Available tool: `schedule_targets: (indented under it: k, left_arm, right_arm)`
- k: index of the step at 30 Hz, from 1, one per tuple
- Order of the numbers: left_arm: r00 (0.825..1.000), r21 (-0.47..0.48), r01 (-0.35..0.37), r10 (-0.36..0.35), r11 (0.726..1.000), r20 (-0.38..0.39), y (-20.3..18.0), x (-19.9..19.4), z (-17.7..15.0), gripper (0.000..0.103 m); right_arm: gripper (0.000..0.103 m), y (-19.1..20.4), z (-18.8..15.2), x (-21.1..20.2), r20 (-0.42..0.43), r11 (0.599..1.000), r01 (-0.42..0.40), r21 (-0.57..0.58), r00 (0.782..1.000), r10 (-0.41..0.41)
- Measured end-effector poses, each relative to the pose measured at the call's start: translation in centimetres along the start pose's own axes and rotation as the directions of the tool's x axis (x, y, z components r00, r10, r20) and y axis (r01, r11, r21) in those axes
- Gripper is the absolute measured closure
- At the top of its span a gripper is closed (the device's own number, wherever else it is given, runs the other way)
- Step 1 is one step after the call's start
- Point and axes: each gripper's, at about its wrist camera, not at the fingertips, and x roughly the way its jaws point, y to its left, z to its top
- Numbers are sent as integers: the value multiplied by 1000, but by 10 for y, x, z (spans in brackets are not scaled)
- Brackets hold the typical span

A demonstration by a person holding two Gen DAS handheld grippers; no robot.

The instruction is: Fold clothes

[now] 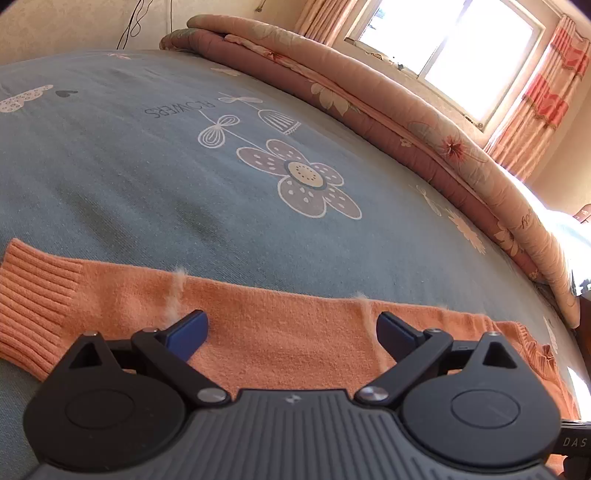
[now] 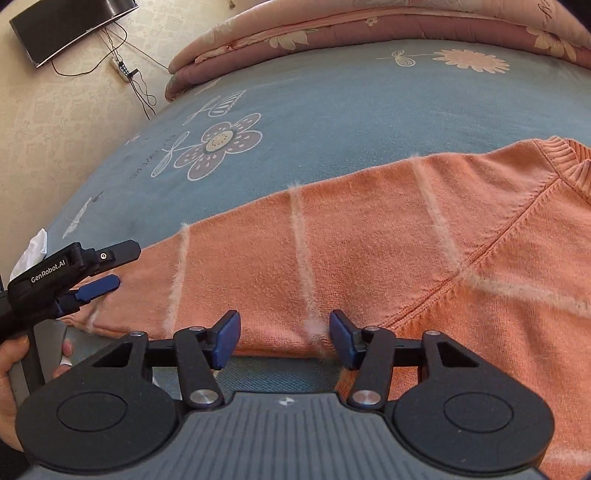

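Observation:
An orange knit sweater (image 2: 369,251) with fuzzy pale stripes lies flat on a blue flowered bedsheet (image 2: 332,122). Its sleeve (image 1: 258,332) stretches across the left wrist view, ribbed cuff (image 1: 33,310) at the left. My left gripper (image 1: 291,332) is open, its blue pads low over the sleeve near the cuff end; it also shows in the right wrist view (image 2: 114,266) at the far left. My right gripper (image 2: 284,336) is open at the sleeve's near edge, close to the underarm seam. The collar (image 2: 569,155) is at the far right.
A folded pink floral quilt (image 1: 369,96) lies along the far side of the bed. A window (image 1: 443,40) with pink curtains is behind it. A wall-mounted screen (image 2: 70,26) with dangling cables is at the upper left. A white cloth (image 2: 31,251) lies at the bed's left edge.

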Motion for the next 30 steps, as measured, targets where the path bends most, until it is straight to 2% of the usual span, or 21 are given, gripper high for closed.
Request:
schedule_targets:
  k: [5, 8, 9, 10, 11, 13, 15, 18, 20, 22, 25, 28, 30]
  left_arm:
    - [1000, 5, -1, 1, 1000, -4, 0, -1, 1, 5]
    - [1000, 0, -3, 3, 1000, -4, 1, -2, 2, 5]
    - [1000, -2, -4, 4, 1000, -5, 1, -2, 2, 5]
    - [1000, -3, -5, 5, 1000, -5, 1, -3, 3, 5]
    - [1000, -5, -6, 6, 1000, -5, 2, -3, 3, 5]
    - [1000, -8, -8, 8, 1000, -6, 2, -4, 4, 5]
    - [1000, -11, -10, 10, 1000, -6, 3, -5, 4, 5]
    - [1000, -16, -12, 12, 1000, -7, 3, -6, 5, 5]
    - [1000, -10, -19, 19, 1000, -10, 2, -5, 5, 5]
    - [1000, 5, -28, 28, 1000, -12, 0, -5, 4, 5]
    - [999, 15, -34, 34, 999, -15, -1, -5, 4, 5]
    - [999, 11, -30, 30, 999, -18, -1, -5, 5, 5]
    - [1000, 2, -25, 25, 1000, -18, 0, -6, 6, 5]
  right_arm:
    - [40, 9, 8, -12, 39, 999, 5, -37, 999, -4]
    - [39, 8, 5, 5, -5, 999, 26, -20, 1000, -26]
    - [36, 8, 1, 9, -11, 1000, 23, -21, 1000, -24]
    - [32, 9, 0, 11, -16, 1000, 14, -28, 1000, -15]
    - [23, 12, 1, 9, -18, 999, -7, -46, 1000, 6]
    - [23, 18, 4, 3, -15, 996, -55, -74, 998, 54]
    - [26, 17, 9, -10, 16, 994, -97, -53, 995, 98]
    - [26, 15, 11, -29, 47, 999, 5, -33, 999, -3]
    - [26, 11, 6, -34, 36, 997, 81, -16, 996, -80]
    - [26, 4, -2, -32, 14, 995, 103, 13, 995, -103]
    - [25, -8, -9, -16, -18, 995, 15, 95, 1000, -13]
    - [17, -13, -12, -1, -35, 991, -7, 132, 999, 12]
    - [19, -13, -11, -5, -45, 990, -13, 142, 999, 20]
